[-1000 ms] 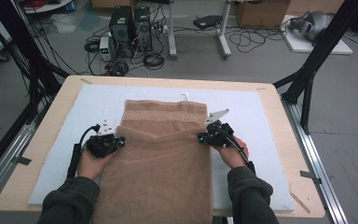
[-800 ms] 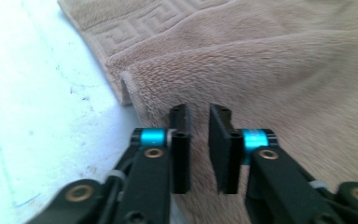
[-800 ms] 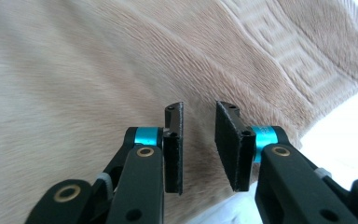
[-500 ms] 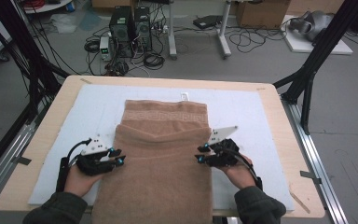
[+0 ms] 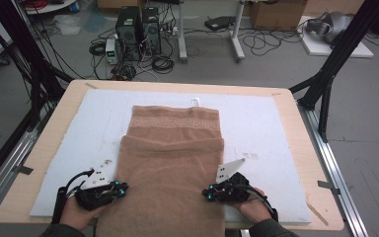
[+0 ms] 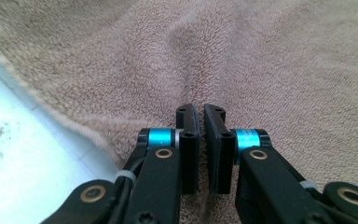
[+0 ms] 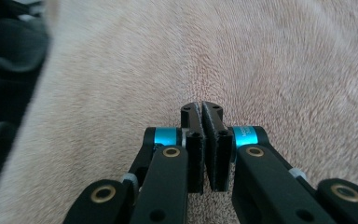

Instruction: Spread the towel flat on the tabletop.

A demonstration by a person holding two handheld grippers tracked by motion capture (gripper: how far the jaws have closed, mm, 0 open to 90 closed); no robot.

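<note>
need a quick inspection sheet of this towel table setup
surface: wooden table topped with a pale blue-white mat; faint marks on the mat by the towel's right edge.
job's things: tan terry towel, folded so a top layer covers all but a patterned far strip; near end hangs past the table's near edge.
clutter: nothing seen on the mat.
grippers: left gripper at the towel's left edge, right gripper at its right edge; both have just been closing and are now shut, with towel fabric pinched between the jaws.
cables: a black cable loops from each gripper by the hand.
surroundings: computer towers, tangled floor cables, black frame poles.
</note>
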